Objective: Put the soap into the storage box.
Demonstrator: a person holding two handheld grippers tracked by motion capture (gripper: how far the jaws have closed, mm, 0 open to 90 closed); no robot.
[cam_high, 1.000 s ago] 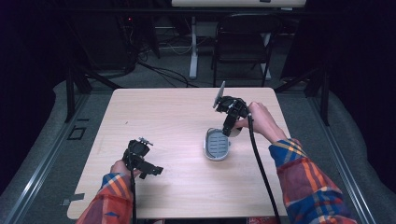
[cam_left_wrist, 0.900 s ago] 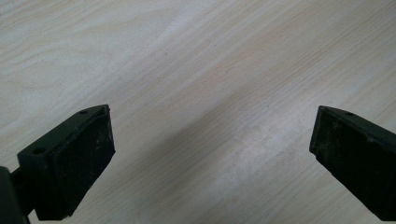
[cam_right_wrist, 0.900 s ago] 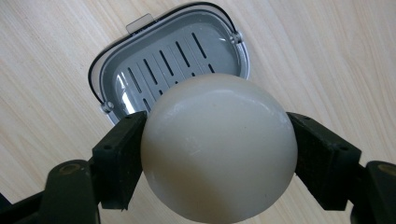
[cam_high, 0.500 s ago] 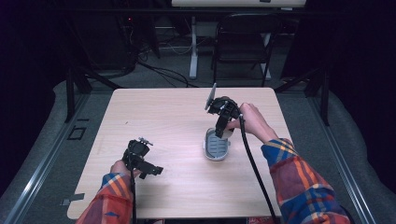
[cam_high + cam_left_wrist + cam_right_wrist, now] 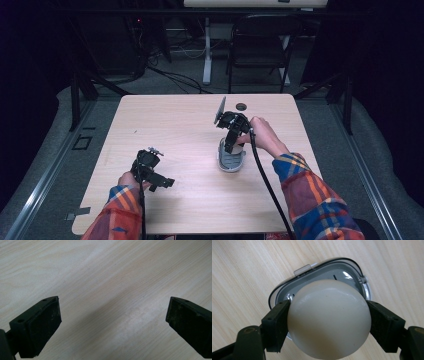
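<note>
White egg-shaped object (image 5: 329, 318), smooth and glossy, off-white with a faint tan tint toward its lower end; surface unmarked apart from soft highlights. It sat clamped between the two black jaws of the right gripper (image 5: 329, 323), a pad pressed flat against each flank. The egg was held directly above a small oval container (image 5: 348, 271), grey inside, with a clear rim, a thin dark seal line round the edge and a clear tab at one end. Whether the egg touched the grey tray could not be told.

In the high view the right gripper (image 5: 233, 140) pointed down over the same container (image 5: 231, 161), which lay on the table right of centre. The right hand (image 5: 262, 137) gripped the tool from the right, cable trailing back along a plaid sleeve.

The left gripper (image 5: 113, 322) was released, jaws wide apart with bare wood between them. In the high view it (image 5: 162, 181) was near the table's front-left part, well apart from the container.

Table (image 5: 170, 125): pale wood grain.
</note>
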